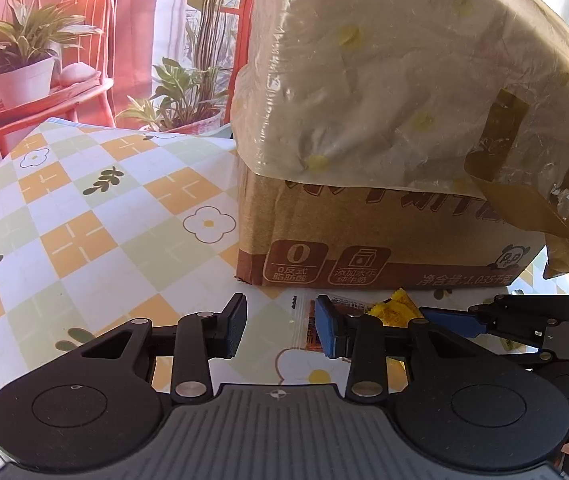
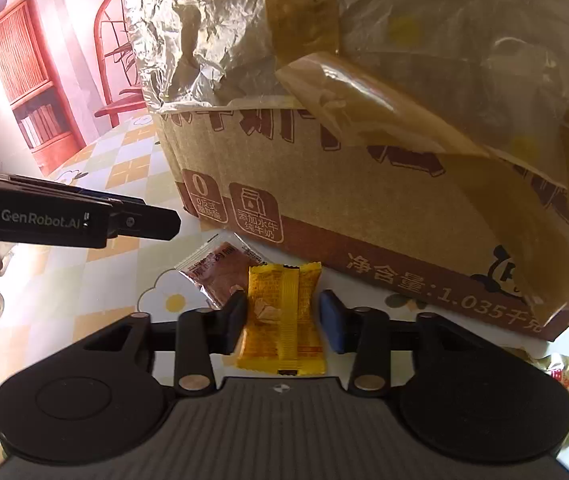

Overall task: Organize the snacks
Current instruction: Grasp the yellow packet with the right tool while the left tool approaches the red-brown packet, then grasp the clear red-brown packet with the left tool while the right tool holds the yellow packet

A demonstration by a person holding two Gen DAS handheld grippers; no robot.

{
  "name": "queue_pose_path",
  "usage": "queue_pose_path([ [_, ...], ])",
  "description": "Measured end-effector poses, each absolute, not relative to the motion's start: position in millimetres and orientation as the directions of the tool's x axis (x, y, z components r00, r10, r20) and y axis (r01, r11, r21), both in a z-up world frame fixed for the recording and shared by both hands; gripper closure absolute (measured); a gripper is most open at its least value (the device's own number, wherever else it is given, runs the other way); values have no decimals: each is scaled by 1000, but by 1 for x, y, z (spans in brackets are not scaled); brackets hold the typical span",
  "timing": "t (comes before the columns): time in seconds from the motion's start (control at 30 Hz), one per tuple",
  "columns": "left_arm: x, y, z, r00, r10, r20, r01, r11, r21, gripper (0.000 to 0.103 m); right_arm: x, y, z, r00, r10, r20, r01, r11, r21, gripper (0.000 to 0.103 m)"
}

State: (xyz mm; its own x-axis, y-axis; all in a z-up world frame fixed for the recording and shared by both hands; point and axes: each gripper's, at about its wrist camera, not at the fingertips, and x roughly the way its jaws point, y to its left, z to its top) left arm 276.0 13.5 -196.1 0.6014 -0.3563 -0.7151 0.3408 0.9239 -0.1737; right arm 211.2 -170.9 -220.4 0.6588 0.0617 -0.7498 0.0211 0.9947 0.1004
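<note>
Between the spread jaws of the right gripper (image 2: 283, 316) lies a yellow snack packet (image 2: 282, 320), flat on the checked tablecloth (image 2: 124, 172); its left edge looks to be touching the black left pad (image 2: 236, 322), while the blue right pad stands apart from it, so the claw is released and grasps nothing. Small print on the yellow wrapper is too fine to read. Just ahead and left of that claw a clear packet with reddish contents (image 2: 220, 270) lies partly under the yellow one; its red characters are blurred. At the far right edge a glossy wrapper (image 2: 560, 372) is mostly hidden behind the claw's body.

Ahead of both claws stands a cardboard box (image 2: 364, 184), its top draped with crinkled plastic film (image 2: 204, 28) and loose brown tape, so what it holds cannot be seen. Printed on its side: a large "0", a milk-carton icon, and "1.035" beside a small panda figure; the large characters above are cut off by the film.

Left gripper (image 1: 280, 328) is also released, its jaws wide over bare cloth and empty. Just right of it the yellow packet (image 1: 396, 308) and the reddish one (image 1: 312, 332) are half hidden behind its blue pad. Seen from the right wrist, its side reads "GenRobot.AI".
</note>
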Motion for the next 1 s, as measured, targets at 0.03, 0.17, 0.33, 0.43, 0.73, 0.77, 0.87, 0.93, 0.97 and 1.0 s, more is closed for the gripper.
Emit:
queue_pose_path([
  [0.03,277,10,-198,598,-361,-716,344,922,-177,63,207,-174,-220,659,61,-750,32,994,108,69],
  [0.17,279,-8,-209,593,-358,-721,358,920,-162,63,192,-188,-219,664,8,-748,97,991,97,69],
  [0.33,270,-30,-216,607,-334,-721,375,920,-111,63,168,-212,-218,671,-24,-741,180,975,132,69],
  [0.43,261,-32,-215,592,-349,-727,375,917,-135,63,160,-215,-215,675,-31,-737,197,970,139,69],
  [0.73,205,-36,-206,542,-428,-723,452,874,-179,62,135,-228,-201,707,-24,-707,211,961,179,69],
  [0.77,203,-37,-204,575,-403,-712,450,883,-137,61,133,-228,-200,707,-22,-707,211,961,181,69],
  [0.87,216,-35,-197,623,-379,-684,448,890,-85,53,129,-229,-197,710,-19,-704,210,960,186,69],
  [0.93,231,-36,-199,624,-389,-678,466,882,-77,49,128,-231,-197,712,-16,-702,208,960,189,69],
  [0.97,239,-37,-200,626,-390,-676,474,878,-67,48,125,-233,-195,712,-18,-702,208,960,186,69],
  [1.0,246,-39,-203,621,-396,-676,487,871,-62,45,125,-233,-195,711,-18,-703,208,960,185,69],
])
